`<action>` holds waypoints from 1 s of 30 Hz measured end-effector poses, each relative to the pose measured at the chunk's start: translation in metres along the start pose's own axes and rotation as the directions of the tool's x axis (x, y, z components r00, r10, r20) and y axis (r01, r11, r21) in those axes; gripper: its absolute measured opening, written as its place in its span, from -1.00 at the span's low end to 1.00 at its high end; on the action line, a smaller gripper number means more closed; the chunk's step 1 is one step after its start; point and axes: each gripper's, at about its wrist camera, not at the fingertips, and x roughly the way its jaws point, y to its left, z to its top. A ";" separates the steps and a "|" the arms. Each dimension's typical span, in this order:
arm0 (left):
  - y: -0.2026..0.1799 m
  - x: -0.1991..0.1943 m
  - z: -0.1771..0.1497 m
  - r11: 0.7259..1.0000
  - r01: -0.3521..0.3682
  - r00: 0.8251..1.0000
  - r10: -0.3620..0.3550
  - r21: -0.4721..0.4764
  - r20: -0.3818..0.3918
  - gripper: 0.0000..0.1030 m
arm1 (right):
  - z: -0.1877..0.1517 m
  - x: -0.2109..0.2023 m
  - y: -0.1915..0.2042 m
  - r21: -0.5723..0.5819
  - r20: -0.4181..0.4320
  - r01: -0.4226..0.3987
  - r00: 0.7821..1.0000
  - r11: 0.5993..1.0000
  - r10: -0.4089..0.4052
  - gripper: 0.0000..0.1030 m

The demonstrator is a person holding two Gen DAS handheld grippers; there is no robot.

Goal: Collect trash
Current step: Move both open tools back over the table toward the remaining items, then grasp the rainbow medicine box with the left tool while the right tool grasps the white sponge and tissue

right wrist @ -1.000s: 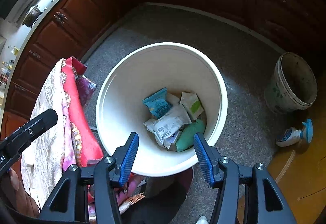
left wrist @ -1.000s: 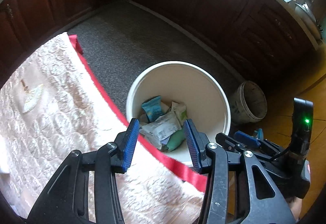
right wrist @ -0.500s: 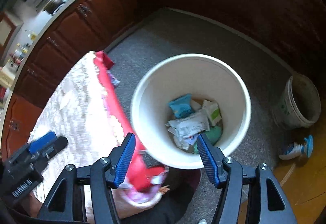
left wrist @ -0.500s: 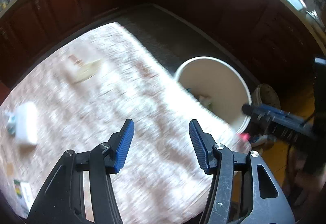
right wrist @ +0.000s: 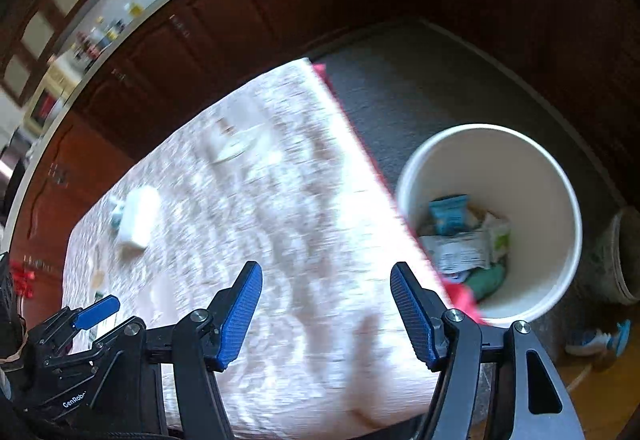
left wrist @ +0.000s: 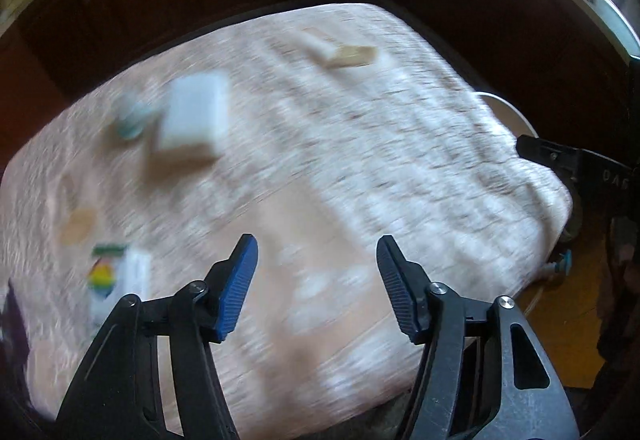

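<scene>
My left gripper (left wrist: 316,244) hangs over the table's pale lace cloth (left wrist: 400,144), its jaws opening with nothing between them. Blurred litter lies on the cloth: a white box (left wrist: 192,116) beside a teal scrap (left wrist: 130,122), a tan wrapper (left wrist: 352,56) and a colourful packet (left wrist: 116,276). My right gripper (right wrist: 326,268) is over the cloth near its red edge (right wrist: 360,152), jaws also opening and empty. Right of it on the floor stands the white bin (right wrist: 488,136), holding several wrappers (right wrist: 460,236). The white box (right wrist: 138,216) lies far left. One blue pad of the left gripper (right wrist: 96,310) shows at the lower left.
Dark wooden cabinets (right wrist: 280,0) under a worktop ring the grey floor (right wrist: 420,80). A dirty grey bucket (right wrist: 624,256) and a blue-and-white spray bottle (right wrist: 596,336) sit on the floor right of the bin. The right gripper's body (left wrist: 560,156) shows at the left view's right edge.
Both grippers have swung away from above the bin to over the table, the left one farther. Both pairs of jaws stand wider than before.
</scene>
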 end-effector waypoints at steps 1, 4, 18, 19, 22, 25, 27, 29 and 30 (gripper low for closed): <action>0.014 -0.004 -0.006 1.000 -0.016 1.000 0.016 -0.024 -0.002 0.21 | -0.001 0.003 0.006 -0.013 -0.007 -0.006 1.000 1.000 0.006 0.25; 0.049 -0.013 -0.019 0.995 -0.057 0.998 0.057 -0.085 -0.004 0.28 | -0.003 0.012 0.030 -0.050 -0.028 -0.033 0.999 0.998 0.031 0.28; 0.133 0.010 -0.060 0.961 -0.210 0.976 0.195 -0.180 -0.097 0.39 | -0.010 0.055 0.121 -0.184 -0.136 -0.111 0.987 0.977 0.087 0.32; 0.135 0.015 -0.061 0.957 -0.227 0.972 0.211 -0.179 -0.104 0.39 | -0.009 0.058 0.127 -0.190 -0.142 -0.117 0.986 0.975 0.090 0.33; 0.142 0.020 -0.059 0.955 -0.217 0.975 0.203 -0.202 -0.086 0.07 | -0.008 0.071 0.145 -0.200 -0.174 -0.147 0.978 0.969 0.112 0.33; 0.150 0.023 -0.052 0.952 -0.208 0.978 0.196 -0.225 -0.075 0.01 | -0.006 0.087 0.163 -0.193 -0.208 -0.188 0.967 0.963 0.147 0.33; 0.157 0.021 -0.044 0.950 -0.201 0.980 0.194 -0.238 -0.053 0.00 | -0.002 0.095 0.173 -0.194 -0.210 -0.195 0.965 0.961 0.154 0.33; 0.164 0.015 -0.037 0.948 -0.203 0.979 0.203 -0.246 -0.027 0.00 | 0.004 0.104 0.188 -0.182 -0.212 -0.220 0.960 0.958 0.180 0.33; 0.167 0.011 -0.034 0.946 -0.204 0.978 0.207 -0.251 -0.012 0.00 | 0.007 0.109 0.194 -0.177 -0.214 -0.233 0.957 0.956 0.193 0.33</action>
